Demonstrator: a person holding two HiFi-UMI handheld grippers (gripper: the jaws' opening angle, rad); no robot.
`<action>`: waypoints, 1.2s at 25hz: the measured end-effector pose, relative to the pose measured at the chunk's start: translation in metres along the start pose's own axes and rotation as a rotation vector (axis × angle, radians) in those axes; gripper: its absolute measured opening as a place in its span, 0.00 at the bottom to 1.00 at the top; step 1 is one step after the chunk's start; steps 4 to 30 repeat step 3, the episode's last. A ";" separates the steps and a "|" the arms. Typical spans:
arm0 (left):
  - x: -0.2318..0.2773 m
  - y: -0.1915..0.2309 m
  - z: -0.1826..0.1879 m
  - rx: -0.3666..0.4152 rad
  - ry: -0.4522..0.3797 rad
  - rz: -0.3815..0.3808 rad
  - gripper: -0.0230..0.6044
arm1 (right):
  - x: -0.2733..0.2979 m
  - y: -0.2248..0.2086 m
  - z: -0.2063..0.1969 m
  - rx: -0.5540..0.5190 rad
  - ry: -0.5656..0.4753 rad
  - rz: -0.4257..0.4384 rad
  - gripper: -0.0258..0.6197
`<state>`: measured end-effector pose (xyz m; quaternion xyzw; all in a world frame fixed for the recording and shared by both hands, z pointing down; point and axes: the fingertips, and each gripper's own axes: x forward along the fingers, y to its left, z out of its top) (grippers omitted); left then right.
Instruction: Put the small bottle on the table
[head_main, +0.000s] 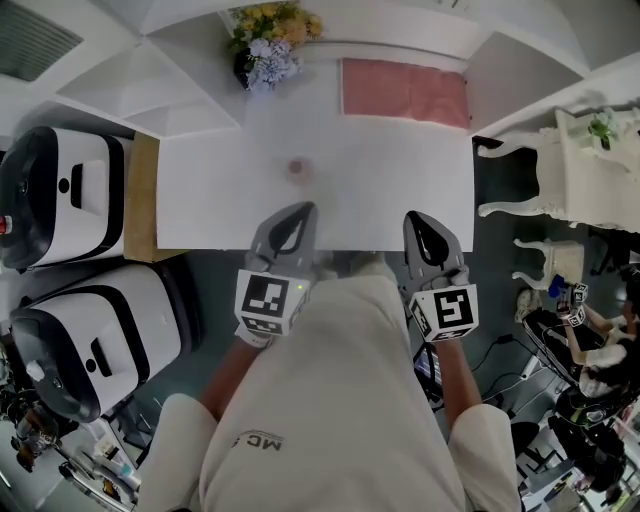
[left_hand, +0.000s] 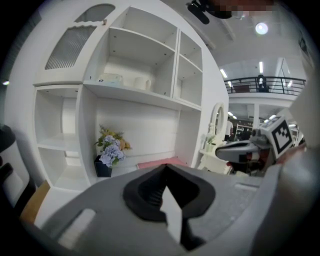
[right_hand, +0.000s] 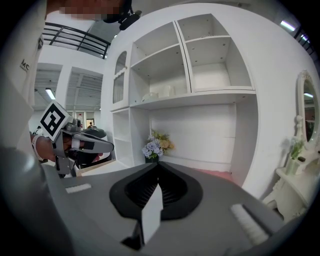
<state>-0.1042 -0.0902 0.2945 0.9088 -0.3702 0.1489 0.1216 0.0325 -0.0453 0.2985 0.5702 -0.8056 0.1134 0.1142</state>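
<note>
- The bottle (head_main: 296, 168) shows from above as a small pinkish round thing. It stands on the white table (head_main: 400, 190), near the middle, with bare tabletop all around it.
- The left gripper (head_main: 302, 209) hangs over the table's near edge, near the bottle but apart from it. Its jaws are pressed together with nothing between them.
- The right gripper (head_main: 414, 218) is level with it, further right. Its jaws are also together and empty.
- Both point toward the back wall, with the person's light trousers (head_main: 340, 400) below them.
- At the back of the table a dark pot of blue and yellow flowers (head_main: 268, 45) stands left of a pink mat (head_main: 404, 92).
- White shelves (left_hand: 145, 65) rise behind and beside the table, and a few pale things sit on an upper shelf.
- A wooden board (head_main: 142, 200) lies along the table's left side.
- Beyond it stand two white and black machines (head_main: 60, 195).
- To the right is a white carved dresser (head_main: 575, 165), and past it a seated person (head_main: 600, 345) among cables on the dark floor.
</note>
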 end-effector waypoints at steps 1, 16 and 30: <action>0.001 -0.001 -0.001 0.002 -0.001 -0.002 0.04 | 0.000 -0.001 -0.001 0.001 0.000 -0.002 0.02; 0.004 -0.002 -0.001 0.005 -0.004 -0.007 0.04 | 0.000 -0.004 -0.002 0.003 0.000 -0.006 0.02; 0.004 -0.002 -0.001 0.005 -0.004 -0.007 0.04 | 0.000 -0.004 -0.002 0.003 0.000 -0.006 0.02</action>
